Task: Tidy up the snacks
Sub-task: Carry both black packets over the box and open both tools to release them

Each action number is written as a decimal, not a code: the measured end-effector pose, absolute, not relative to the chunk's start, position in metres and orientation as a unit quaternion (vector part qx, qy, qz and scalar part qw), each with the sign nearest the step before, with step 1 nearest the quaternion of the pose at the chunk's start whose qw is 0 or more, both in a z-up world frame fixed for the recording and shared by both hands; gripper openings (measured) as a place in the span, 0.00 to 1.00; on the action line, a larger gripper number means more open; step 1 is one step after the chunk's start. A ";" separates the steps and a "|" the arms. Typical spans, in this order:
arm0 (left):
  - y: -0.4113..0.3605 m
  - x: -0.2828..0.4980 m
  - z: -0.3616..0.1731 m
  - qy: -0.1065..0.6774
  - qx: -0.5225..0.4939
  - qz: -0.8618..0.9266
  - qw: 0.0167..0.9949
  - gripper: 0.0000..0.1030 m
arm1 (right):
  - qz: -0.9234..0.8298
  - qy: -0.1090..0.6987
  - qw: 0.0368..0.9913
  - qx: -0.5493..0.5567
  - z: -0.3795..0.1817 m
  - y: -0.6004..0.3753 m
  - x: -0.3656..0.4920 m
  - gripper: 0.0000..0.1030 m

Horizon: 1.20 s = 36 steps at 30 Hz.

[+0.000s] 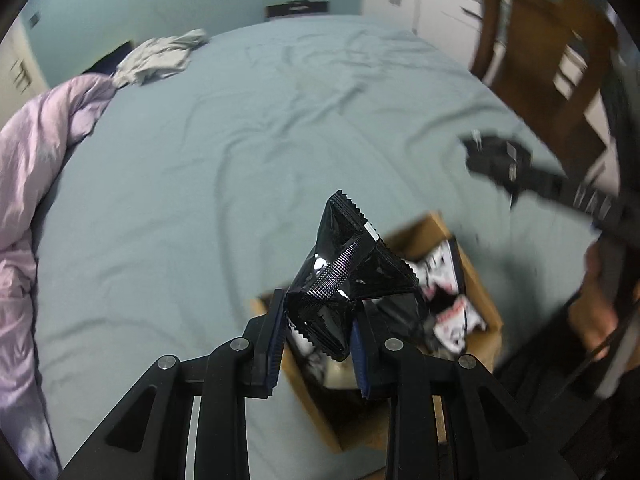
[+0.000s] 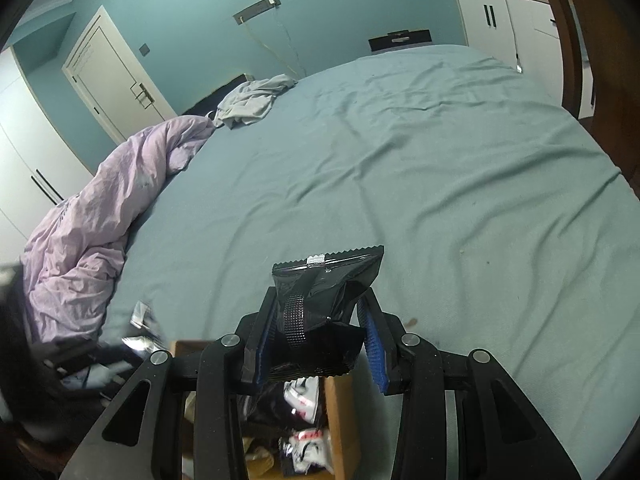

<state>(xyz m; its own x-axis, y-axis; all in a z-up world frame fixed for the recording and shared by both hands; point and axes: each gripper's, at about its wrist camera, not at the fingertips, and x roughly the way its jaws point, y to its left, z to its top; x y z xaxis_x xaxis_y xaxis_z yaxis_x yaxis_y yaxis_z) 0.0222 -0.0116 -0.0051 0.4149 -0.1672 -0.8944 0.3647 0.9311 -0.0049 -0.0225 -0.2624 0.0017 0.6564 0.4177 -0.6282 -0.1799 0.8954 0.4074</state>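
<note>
Our left gripper (image 1: 320, 330) holds a crumpled black foil snack packet with zigzag-cut ends (image 1: 344, 272), pinched between the 2 blue-padded fingers (image 1: 276, 344). The packet's lower end hangs down between the fingers, and its upper end stands up past their tips. Below and behind it we see an open brown cardboard box (image 1: 478, 280) lying on the grey-blue bed sheet (image 1: 240, 140). The box holds black, white and red snack packets (image 1: 448, 308), but the gripper covers much of its inside, so we cannot count them. The box and everything to the right of it are smeared by blur.

Our right gripper (image 2: 316, 336) grips a second black foil packet with a serrated top edge (image 2: 328, 280); the left pad presses its side, and the right pad's contact is hard to make out behind the bulging foil. Straight beneath it the same cardboard box (image 2: 338, 420) shows more packets (image 2: 304, 440), its near end cut off by the frame and the gripper's arms.

In the left wrist view the right gripper (image 1: 496, 160) appears only as a blurred black shape above the sheet, with a hand (image 1: 596, 304) dimly visible behind it. In the right wrist view the left gripper (image 2: 100, 356) is likewise a dark smear at the left edge.

Farther out, a rumpled lilac duvet (image 2: 88, 232) lies along the bed's left side and a grey garment (image 2: 252, 100) lies near the teal wall (image 2: 200, 8).
</note>
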 end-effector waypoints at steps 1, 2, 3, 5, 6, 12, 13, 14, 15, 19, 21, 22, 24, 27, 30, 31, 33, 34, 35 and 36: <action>-0.014 0.021 -0.009 0.519 0.098 -0.165 0.833 0.27 | 0.166 0.379 0.897 0.157 0.003 -0.264 -0.029 0.36; -0.019 0.022 -0.019 0.525 0.102 -0.173 0.827 0.27 | 0.165 0.379 0.897 0.157 0.004 -0.265 -0.028 0.36; -0.025 0.022 -0.030 0.536 0.112 -0.177 0.818 0.27 | 0.164 0.379 0.897 0.156 0.004 -0.266 -0.032 0.36; -0.033 0.023 -0.043 0.544 0.131 -0.175 0.810 0.27 | 0.167 0.388 0.893 0.155 0.000 -0.265 -0.035 0.36; -0.034 0.024 -0.047 0.542 0.137 -0.173 0.811 0.27 | 0.166 0.394 0.892 0.149 -0.002 -0.262 -0.035 0.36; -0.030 0.035 -0.051 0.550 0.124 -0.172 0.808 0.53 | 0.151 0.403 0.896 0.109 0.001 -0.245 -0.025 0.36; -0.026 0.036 -0.048 0.549 0.119 -0.170 0.810 0.55 | 0.149 0.401 0.897 0.108 0.002 -0.244 -0.025 0.36; -0.023 0.037 -0.042 0.546 0.107 -0.172 0.813 0.59 | 0.149 0.399 0.898 0.108 0.004 -0.245 -0.026 0.36; -0.018 0.038 -0.034 0.542 0.087 -0.176 0.817 0.63 | 0.149 0.397 0.899 0.110 0.004 -0.245 -0.027 0.36; 0.010 0.036 -0.001 0.508 0.026 -0.155 0.847 0.97 | 0.152 0.397 0.897 0.120 0.002 -0.247 -0.028 0.36; 0.024 0.035 0.010 0.493 0.012 -0.127 0.861 0.99 | 0.153 0.401 0.895 0.120 0.000 -0.247 -0.027 0.36; 0.030 0.034 0.013 0.490 0.006 -0.120 0.864 0.99 | 0.154 0.406 0.893 0.118 -0.002 -0.245 -0.026 0.36; 0.040 0.036 0.018 0.483 0.007 -0.098 0.870 0.99 | 0.160 0.414 0.890 0.105 -0.004 -0.239 -0.024 0.36; 0.041 0.035 0.018 0.477 0.031 -0.082 0.875 0.99 | 0.167 0.417 0.891 0.070 -0.002 -0.224 -0.026 0.36; 0.033 0.032 0.013 0.484 0.052 -0.086 0.869 0.99 | 0.184 0.416 0.890 0.027 -0.002 -0.207 -0.030 0.36; 0.031 0.034 0.010 0.486 0.055 -0.089 0.868 0.99 | 0.190 0.419 0.888 0.017 -0.003 -0.202 -0.030 0.36; 0.026 0.033 0.010 0.488 0.069 -0.098 0.865 0.99 | 0.200 0.428 0.881 0.000 -0.006 -0.194 -0.027 0.36; 0.022 0.032 0.009 0.488 0.081 -0.101 0.863 0.99 | 0.207 0.434 0.877 0.001 -0.008 -0.192 -0.025 0.36; 0.021 0.030 0.009 0.488 0.087 -0.102 0.862 0.99 | 0.214 0.442 0.871 0.007 -0.010 -0.192 -0.023 0.36; 0.019 0.030 0.007 0.490 0.095 -0.102 0.861 0.99 | 0.218 0.448 0.867 0.009 -0.011 -0.192 -0.020 0.36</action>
<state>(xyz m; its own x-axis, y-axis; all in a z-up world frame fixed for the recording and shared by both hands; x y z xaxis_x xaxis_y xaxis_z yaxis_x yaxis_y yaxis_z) 0.0297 0.0189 0.0074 0.4995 -0.0823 -0.8624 0.2687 0.9611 0.0639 -0.0199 -0.1925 -0.0114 0.5042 0.3855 -0.7728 -0.3699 0.9050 0.2102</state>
